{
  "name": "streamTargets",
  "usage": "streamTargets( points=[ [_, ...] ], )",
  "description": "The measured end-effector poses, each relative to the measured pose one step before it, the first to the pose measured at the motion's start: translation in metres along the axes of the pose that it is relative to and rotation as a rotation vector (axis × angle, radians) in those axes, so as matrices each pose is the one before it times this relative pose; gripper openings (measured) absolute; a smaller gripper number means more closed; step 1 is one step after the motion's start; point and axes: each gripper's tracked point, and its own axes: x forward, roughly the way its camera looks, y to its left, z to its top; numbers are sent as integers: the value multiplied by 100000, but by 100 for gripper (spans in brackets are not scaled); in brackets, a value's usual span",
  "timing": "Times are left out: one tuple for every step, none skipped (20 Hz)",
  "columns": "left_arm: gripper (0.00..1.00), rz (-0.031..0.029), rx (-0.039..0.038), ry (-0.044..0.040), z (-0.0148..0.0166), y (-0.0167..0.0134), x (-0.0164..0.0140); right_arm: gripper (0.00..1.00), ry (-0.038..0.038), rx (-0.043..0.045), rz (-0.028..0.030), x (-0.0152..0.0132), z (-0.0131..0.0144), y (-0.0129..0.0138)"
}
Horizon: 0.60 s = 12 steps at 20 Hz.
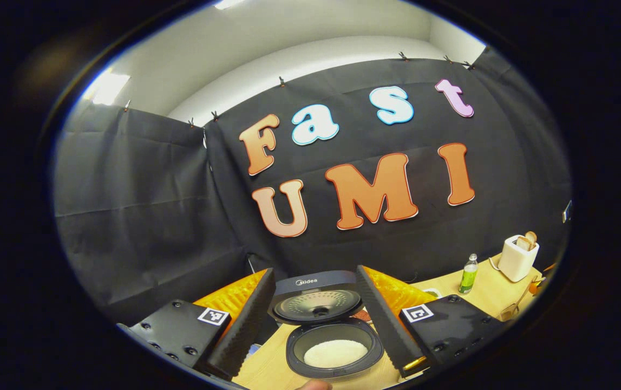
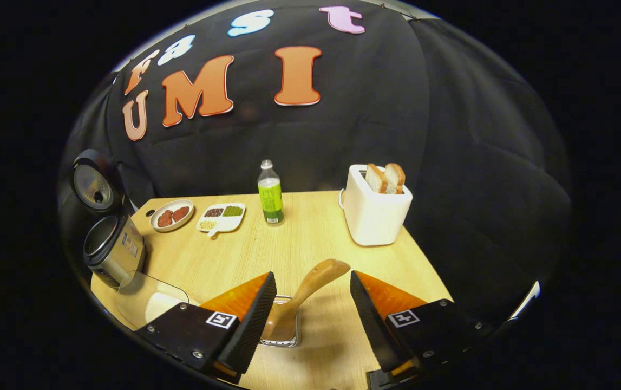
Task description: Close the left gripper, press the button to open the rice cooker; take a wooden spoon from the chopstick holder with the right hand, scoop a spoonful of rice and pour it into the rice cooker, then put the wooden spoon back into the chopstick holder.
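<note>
A: Where does the rice cooker sit?

B: In the left gripper view it lies just ahead of the left gripper, lid raised, white rice in the inner pot. The fingers stand apart with nothing between them. In the right gripper view the cooker is at the table's far left edge.

A: And the wooden spoon?

B: It leans in the chopstick holder, a clear container on the wooden table, handle tilted up and to the right. The right gripper hovers over it, fingers spread wide on either side, touching neither.

A: What else is about?

B: A clear bowl of rice beside the cooker, a plate and a divided dish farther back, a green bottle mid-table, and a white toaster with two bread slices up. None stands between the right gripper and the spoon.
</note>
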Motion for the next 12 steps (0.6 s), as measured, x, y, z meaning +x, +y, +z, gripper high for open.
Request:
streamTargets(
  points=[
    [90,341,339,-448,-52,-499,-501,84,1753,947,929,818,-450,76],
    [94,139,-91,60,-256,-544,-451,83,1411,961,625,650,-407,56],
    [100,193,2,503,-161,-487,-552,81,1611,1346,829,661,-305,-82],
    [100,682,179,507,-241,-284,-363,78,1511,1822,1353,569,-396,57],
    [97,833,601,374,-85,-268,-405,72,1201,2355,1932,514,-264,147],
    [94,1090,408,366,-99,-117,-369,69,666,2423,1308,576,-331,-16],
    [94,585,377,316,-92,-237,-367,64,1835,1619,1013,681,-431,-82],
    [94,592,337,603,-207,-393,-476,62,2462,877,470,566,-685,-113],
    [93,505,410,797,-168,-214,-259,60,1142,595,27,696,-128,-173],
    [93,673,111,884,-408,-223,-372,59,413,692,229,633,26,71],
    [93,-71,-368,1220,-241,-408,-360,57,230,1290,827,415,152,149],
    [93,60,-430,1321,-348,-306,-191,54,295,1530,748,338,-44,191]
  ],
)
